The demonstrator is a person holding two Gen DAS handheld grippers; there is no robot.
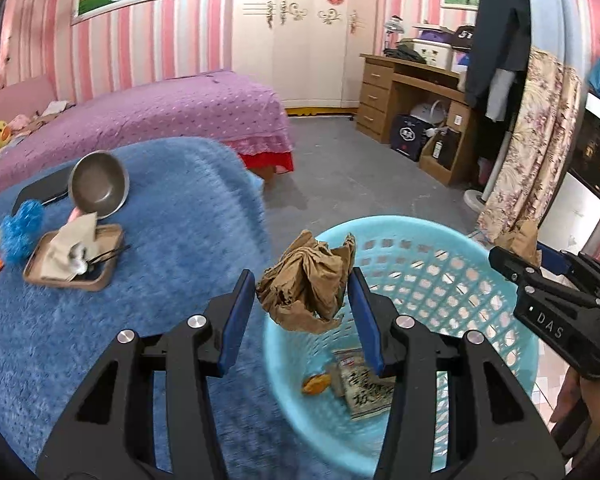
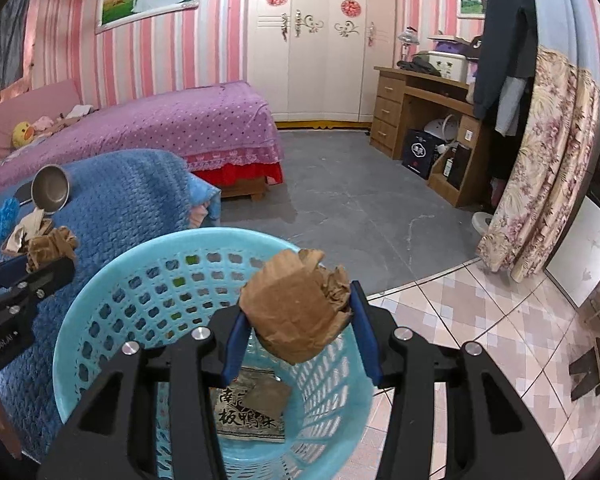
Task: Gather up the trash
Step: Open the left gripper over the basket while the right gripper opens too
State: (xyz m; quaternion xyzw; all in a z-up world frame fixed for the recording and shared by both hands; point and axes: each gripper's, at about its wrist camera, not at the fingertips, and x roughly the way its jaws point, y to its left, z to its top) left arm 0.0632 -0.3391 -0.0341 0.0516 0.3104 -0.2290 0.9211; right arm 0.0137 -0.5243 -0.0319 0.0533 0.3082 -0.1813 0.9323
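Observation:
My left gripper is shut on a crumpled brown paper ball and holds it over the near rim of a light blue plastic basket. My right gripper is shut on a second crumpled brown paper ball above the same basket. Each gripper shows in the other's view, the right and the left, both with brown paper. A printed snack wrapper and a small orange scrap lie in the basket.
A blue fuzzy cloth covers the table left of the basket. On it are a tan tray with crumpled tissue, a metal bowl, a blue scrubber and a black phone. A purple bed, a wooden desk and a floral curtain stand behind.

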